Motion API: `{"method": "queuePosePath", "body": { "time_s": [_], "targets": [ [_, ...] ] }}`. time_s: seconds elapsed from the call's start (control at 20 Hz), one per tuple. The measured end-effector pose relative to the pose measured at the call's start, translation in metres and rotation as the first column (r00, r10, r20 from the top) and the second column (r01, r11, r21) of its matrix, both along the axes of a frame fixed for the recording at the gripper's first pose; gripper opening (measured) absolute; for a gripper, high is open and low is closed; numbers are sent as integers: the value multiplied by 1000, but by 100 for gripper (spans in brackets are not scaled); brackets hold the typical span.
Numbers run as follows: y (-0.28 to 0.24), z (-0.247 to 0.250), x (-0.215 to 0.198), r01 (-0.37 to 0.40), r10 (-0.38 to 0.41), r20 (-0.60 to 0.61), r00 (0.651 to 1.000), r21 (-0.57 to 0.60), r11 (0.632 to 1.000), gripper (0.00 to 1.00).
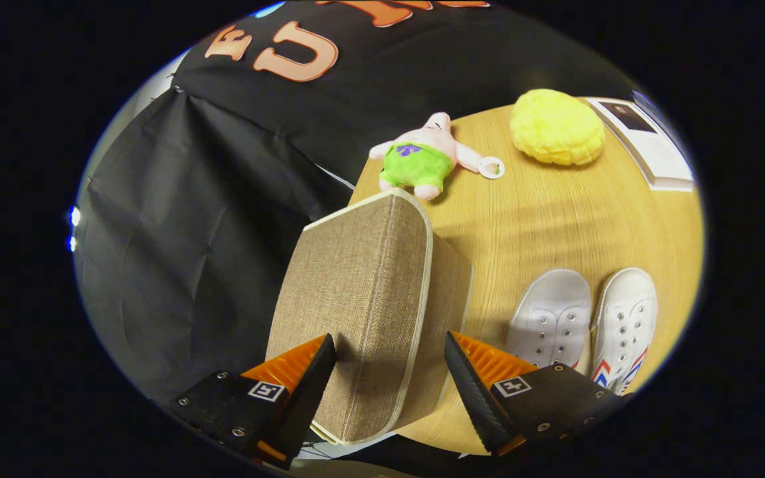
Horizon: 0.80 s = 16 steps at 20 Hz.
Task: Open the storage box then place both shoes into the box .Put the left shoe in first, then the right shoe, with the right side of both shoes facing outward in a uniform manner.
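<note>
The hand-held gripper [390,355] has its orange fingers apart, straddling the closed beige woven-fabric storage box [362,312] on the round wooden bench [542,212]. To its right lie two white canvas shoes [585,322], side by side. Beyond the box sit a pink plush toy in green shorts [422,159] and a yellow knobbly cushion [557,127].

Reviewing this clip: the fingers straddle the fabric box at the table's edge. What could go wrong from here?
1. The storage box stands by the table edge; a push from the open gripper might tip it off.
2. Its lid looks closed; the fingers may slip on the fabric.
3. The two shoes lie close beside; a swing could knock them.
</note>
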State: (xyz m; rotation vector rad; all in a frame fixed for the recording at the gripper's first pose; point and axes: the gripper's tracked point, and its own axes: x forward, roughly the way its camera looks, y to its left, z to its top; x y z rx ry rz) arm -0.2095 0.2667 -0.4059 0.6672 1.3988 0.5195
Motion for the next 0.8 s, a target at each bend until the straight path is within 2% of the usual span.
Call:
{"method": "queuePosePath", "body": {
  "time_s": [0.4,0.6,0.8],
  "targets": [
    [24,-8,-5,133,-102,-160,982,192,972,98],
    [25,15,5,172,-138,-146,980,261,950,92],
    [9,29,10,204,-169,-147,975,276,939,91]
  ]
}}
